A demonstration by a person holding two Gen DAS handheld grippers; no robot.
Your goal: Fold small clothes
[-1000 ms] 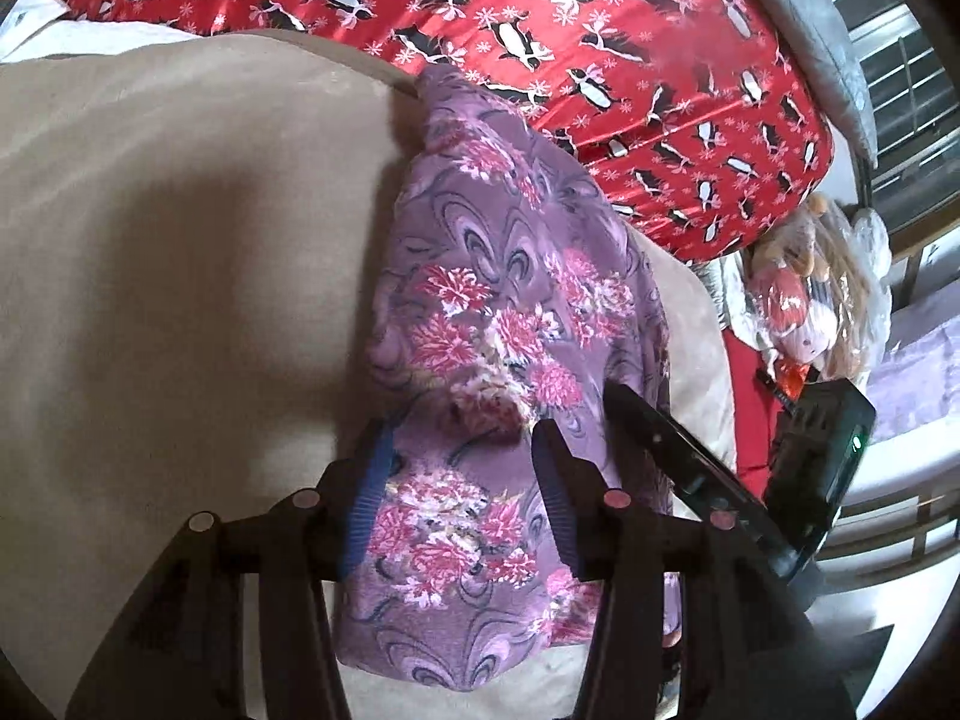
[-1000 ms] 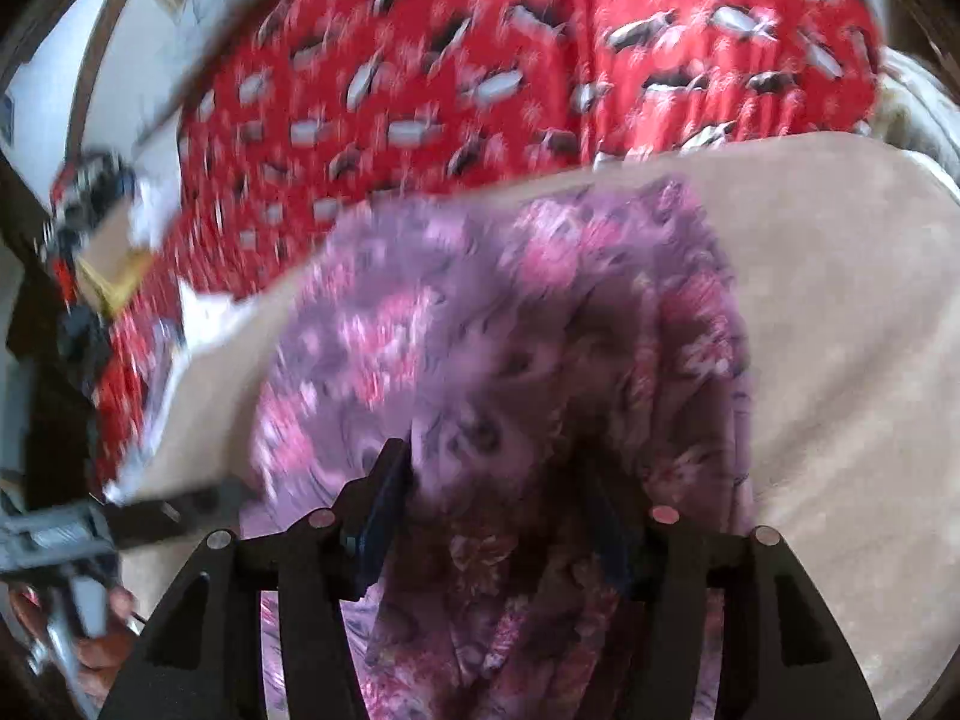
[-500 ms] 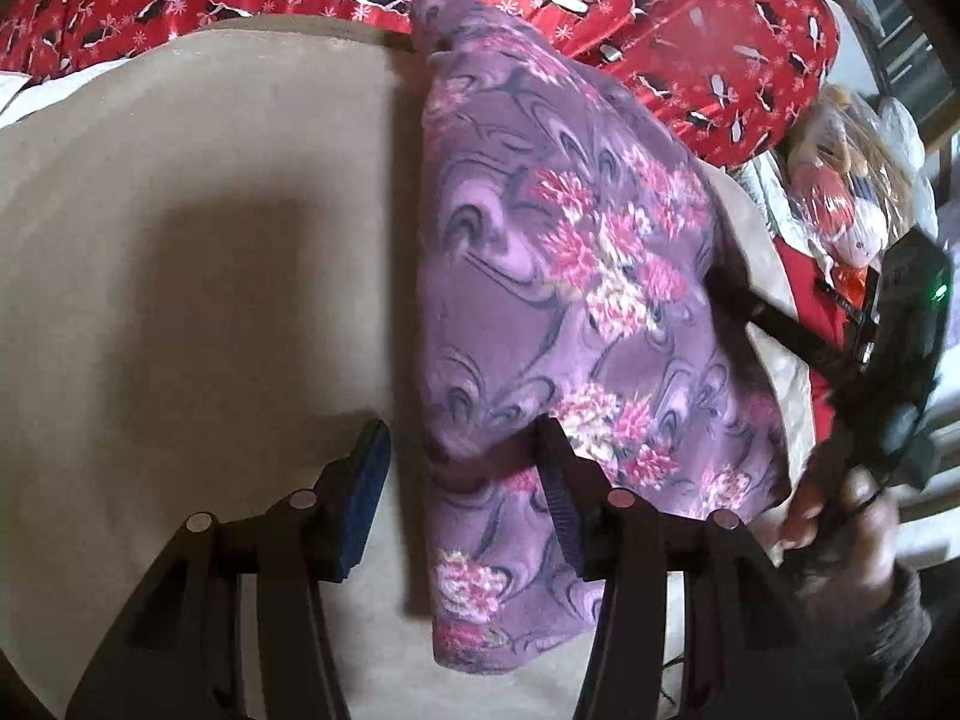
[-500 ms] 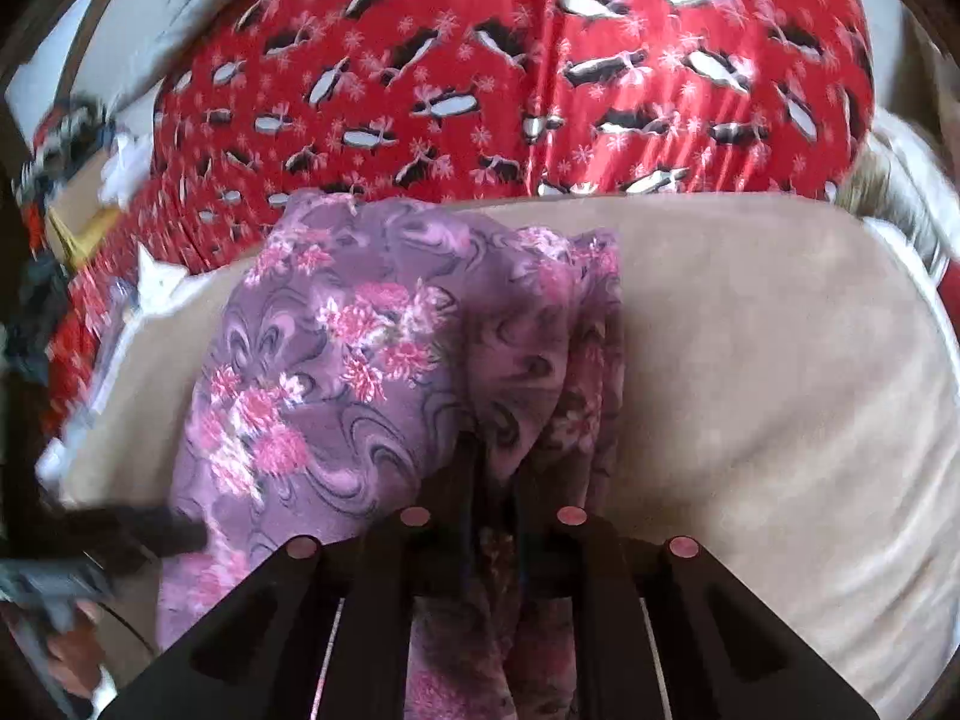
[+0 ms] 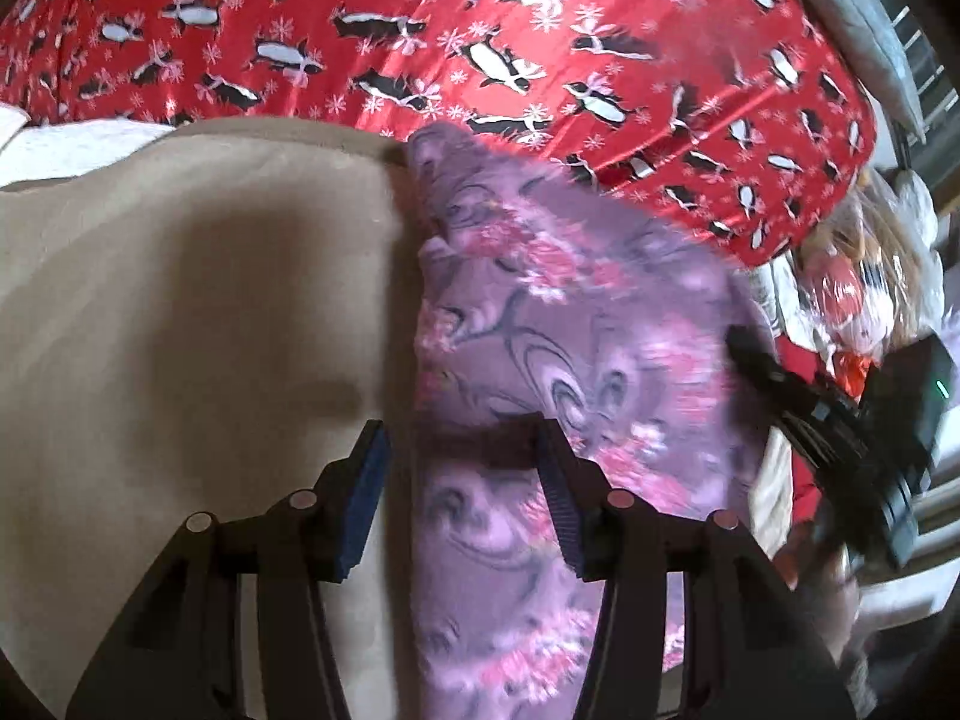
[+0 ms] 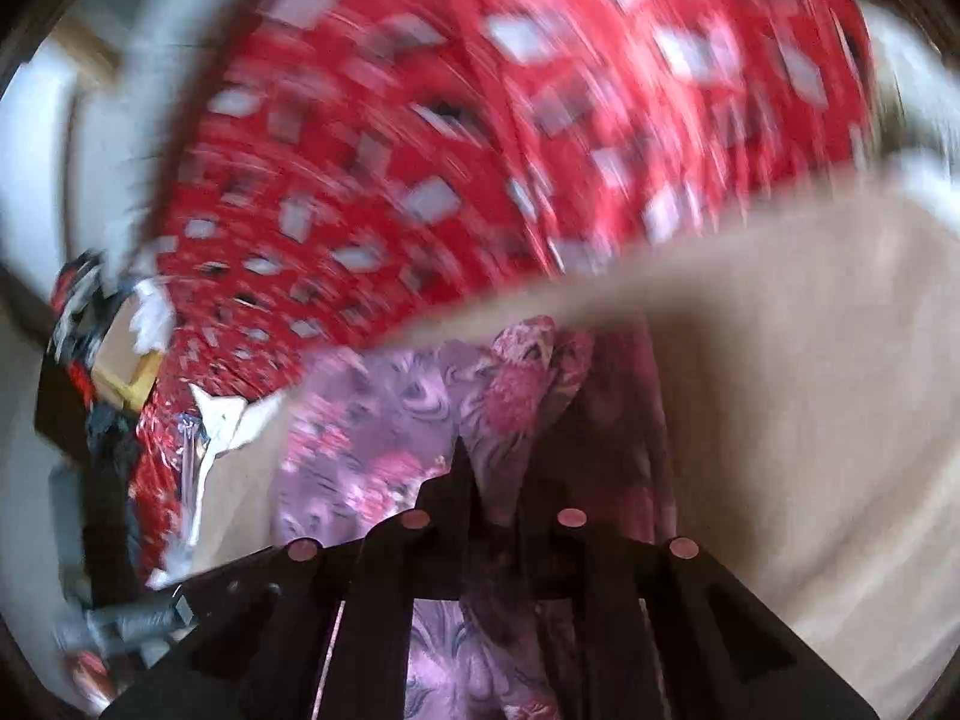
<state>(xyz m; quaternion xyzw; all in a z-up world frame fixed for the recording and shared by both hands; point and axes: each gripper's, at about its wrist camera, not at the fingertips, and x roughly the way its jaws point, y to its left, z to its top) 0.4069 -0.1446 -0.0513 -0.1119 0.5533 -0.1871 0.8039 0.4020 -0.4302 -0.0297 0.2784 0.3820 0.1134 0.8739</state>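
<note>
A purple garment [image 5: 570, 312] with pink flowers lies lengthwise on a beige cushion [image 5: 180, 330]. My left gripper [image 5: 459, 426] hovers over the garment's left edge with its jaws apart. The right pad [image 5: 558, 498] is above the cloth, and the left pad [image 5: 363, 498] is over bare cushion and clear of the cloth. My right gripper [image 5: 738, 339] reaches in from the right. In the blurred right wrist view, my right gripper [image 6: 489, 480] is closing its jaws, pinched on a bunched fold of the garment [image 6: 384, 420].
Red fabric with a penguin print [image 5: 480, 30] lies along the cushion's far side. At the right stand a toy in a plastic bag [image 5: 852, 288] and a grey pillow [image 5: 870, 18]. The cushion's left half [image 5: 120, 420] is bare. Clutter sits beyond the cushion's edge [image 6: 108, 360].
My right gripper closed on a fold of the garment and has swung with it. My left gripper slid left, from astride the cloth to over its left edge.
</note>
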